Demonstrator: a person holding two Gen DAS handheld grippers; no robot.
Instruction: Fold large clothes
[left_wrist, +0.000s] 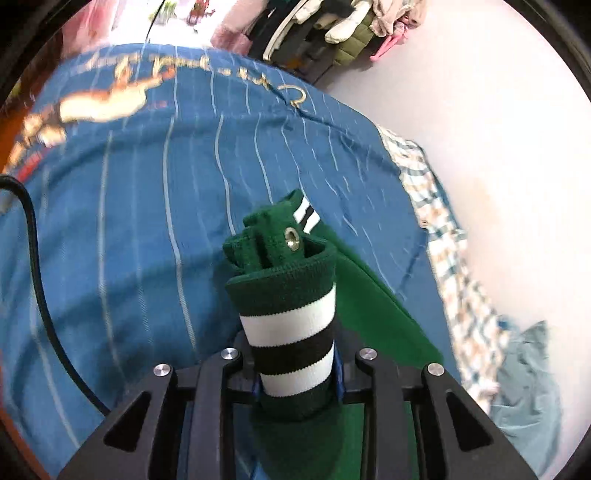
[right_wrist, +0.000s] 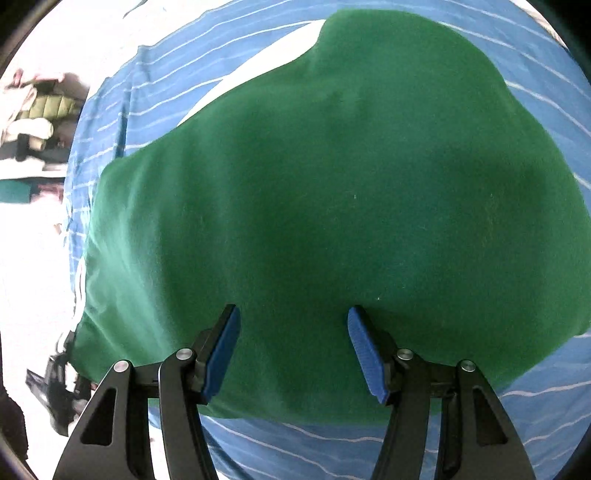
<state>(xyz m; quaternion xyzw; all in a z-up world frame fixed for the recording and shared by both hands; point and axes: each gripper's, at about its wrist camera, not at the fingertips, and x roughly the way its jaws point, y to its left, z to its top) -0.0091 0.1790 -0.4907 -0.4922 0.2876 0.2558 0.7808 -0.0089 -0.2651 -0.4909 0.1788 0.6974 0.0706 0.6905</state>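
A green garment lies on a blue striped bedspread (right_wrist: 535, 92). In the right wrist view its broad green body (right_wrist: 332, 203) fills the middle. My right gripper (right_wrist: 293, 350) is open just above the garment's near edge, its blue pads (right_wrist: 364, 350) spread apart and empty. In the left wrist view my left gripper (left_wrist: 299, 373) is shut on the garment's bunched waistband (left_wrist: 288, 317), which is ribbed dark green with white and black stripes and a metal eyelet (left_wrist: 293, 236). The band is lifted above the bedspread (left_wrist: 147, 221). The fingertips are hidden by the fabric.
A checked cloth (left_wrist: 443, 221) and a pale blue cloth (left_wrist: 524, 387) hang at the bed's right edge. A clothes pile (left_wrist: 332, 29) sits on the floor beyond the bed. A black cable (left_wrist: 40, 295) runs at the left. White floor (left_wrist: 498, 110) lies to the right.
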